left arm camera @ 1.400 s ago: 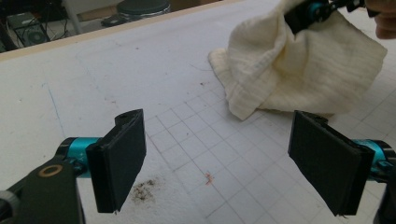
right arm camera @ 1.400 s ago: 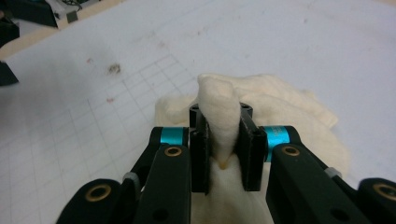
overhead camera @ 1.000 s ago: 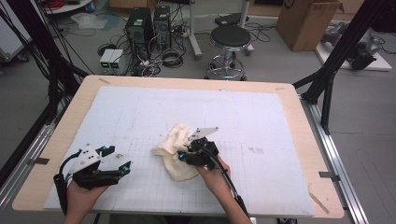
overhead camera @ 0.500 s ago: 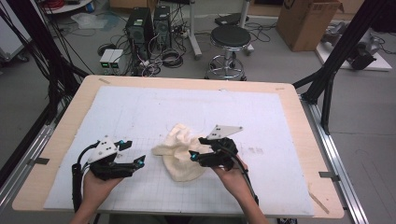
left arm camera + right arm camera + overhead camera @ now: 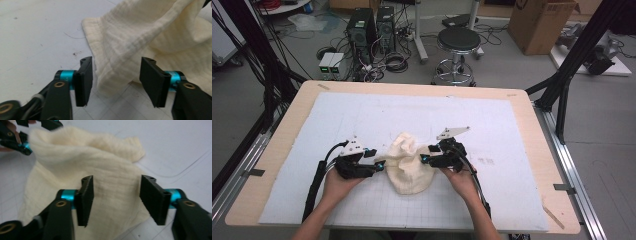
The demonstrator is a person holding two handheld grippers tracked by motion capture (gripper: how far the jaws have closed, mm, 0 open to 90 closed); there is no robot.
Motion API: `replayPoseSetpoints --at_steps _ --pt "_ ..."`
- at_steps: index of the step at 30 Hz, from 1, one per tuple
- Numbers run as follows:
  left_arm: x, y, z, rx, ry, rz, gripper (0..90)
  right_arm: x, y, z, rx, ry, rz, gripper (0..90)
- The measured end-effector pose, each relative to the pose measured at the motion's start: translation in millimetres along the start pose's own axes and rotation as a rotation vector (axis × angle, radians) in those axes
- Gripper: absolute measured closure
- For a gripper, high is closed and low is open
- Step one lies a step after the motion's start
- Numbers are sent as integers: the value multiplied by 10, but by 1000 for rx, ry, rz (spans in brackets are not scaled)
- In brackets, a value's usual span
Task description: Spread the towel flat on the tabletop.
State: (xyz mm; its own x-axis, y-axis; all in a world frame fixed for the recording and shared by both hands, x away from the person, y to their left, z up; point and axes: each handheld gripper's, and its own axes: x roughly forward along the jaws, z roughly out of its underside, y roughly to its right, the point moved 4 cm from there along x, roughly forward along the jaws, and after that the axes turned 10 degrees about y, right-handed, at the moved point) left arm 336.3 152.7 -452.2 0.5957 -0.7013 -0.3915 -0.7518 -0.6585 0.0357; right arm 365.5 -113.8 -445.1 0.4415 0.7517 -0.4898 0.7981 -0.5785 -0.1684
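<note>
Left gripper [image 5: 381, 165] nearer — cloth [image 5: 409, 165] between.

Light wooden table [image 5: 532, 107], rounded at the corners. Spread over nearly the whole top, a white gridded mat [image 5: 377, 115], leaving bare wood along every edge. On the mat, near the middle of the near edge, a crumpled cream cloth [image 5: 409, 165], bunched up rather than flat.
</note>
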Motion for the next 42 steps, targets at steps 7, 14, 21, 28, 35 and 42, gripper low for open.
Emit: replayPoseSetpoints --at_steps 7,14,21,28,35,42 --pt "53 29 14 39 -48 4 838 -45 -40 91 -12 -46 -16 890" --pt "-175 94 -112 63 -5 14 847 -335 -77 8 -41 31 -3 814" --pt "-332 41 -148 86 -15 -18 842 -158 -12 33 -1 42 12 590" --pt "-338 -73 -105 57 -39 -21 824 134 44 191 1 -50 55 661" --pt "-312 -37 -33 61 -59 -11 804 123 8 187 -30 -56 61 846" --pt "-440 22 -105 49 -14 9 829 -287 -76 111 -39 -31 73 847"
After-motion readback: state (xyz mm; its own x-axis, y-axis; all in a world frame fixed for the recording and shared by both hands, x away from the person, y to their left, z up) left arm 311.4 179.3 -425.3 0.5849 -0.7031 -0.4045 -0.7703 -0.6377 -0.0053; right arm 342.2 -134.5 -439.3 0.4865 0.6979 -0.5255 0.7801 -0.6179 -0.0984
